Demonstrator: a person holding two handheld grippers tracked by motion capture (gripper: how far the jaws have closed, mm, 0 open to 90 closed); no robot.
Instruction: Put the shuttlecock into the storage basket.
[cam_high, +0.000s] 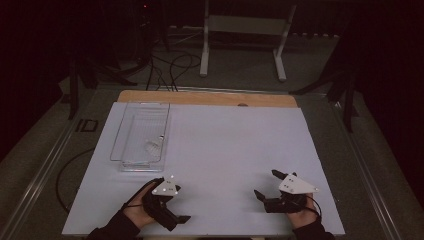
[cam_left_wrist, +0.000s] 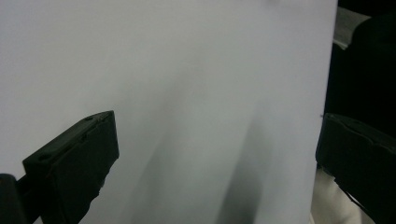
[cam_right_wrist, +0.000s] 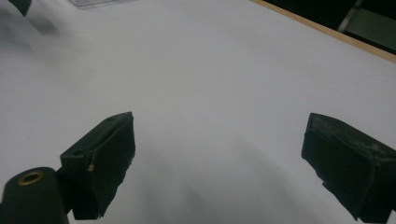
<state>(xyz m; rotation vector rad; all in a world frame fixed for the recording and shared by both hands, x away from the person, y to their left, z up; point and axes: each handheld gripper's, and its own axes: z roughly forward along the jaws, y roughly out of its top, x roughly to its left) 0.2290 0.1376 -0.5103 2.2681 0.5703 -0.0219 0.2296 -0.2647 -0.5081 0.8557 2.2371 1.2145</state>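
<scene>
Two tools rest wide open and empty near the desk's front edge in the high view, the clear rectangular plastic tray, long axis running away, just ahead of the left tool, well apart from the right tool; left gripper view: bare white desk sheet between spread jaws; right gripper view: likewise, tray corner far ahead-left.

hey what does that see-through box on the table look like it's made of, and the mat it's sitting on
The box looks like clear hard plastic, perhaps acrylic: the sheet shows through its walls and its edges catch thin bright lines. What lies inside it is too faint to name. The mat looks like a matte white sheet, paper or thin plastic: flat, without glare, with soft shadows in the two gripper views.
</scene>
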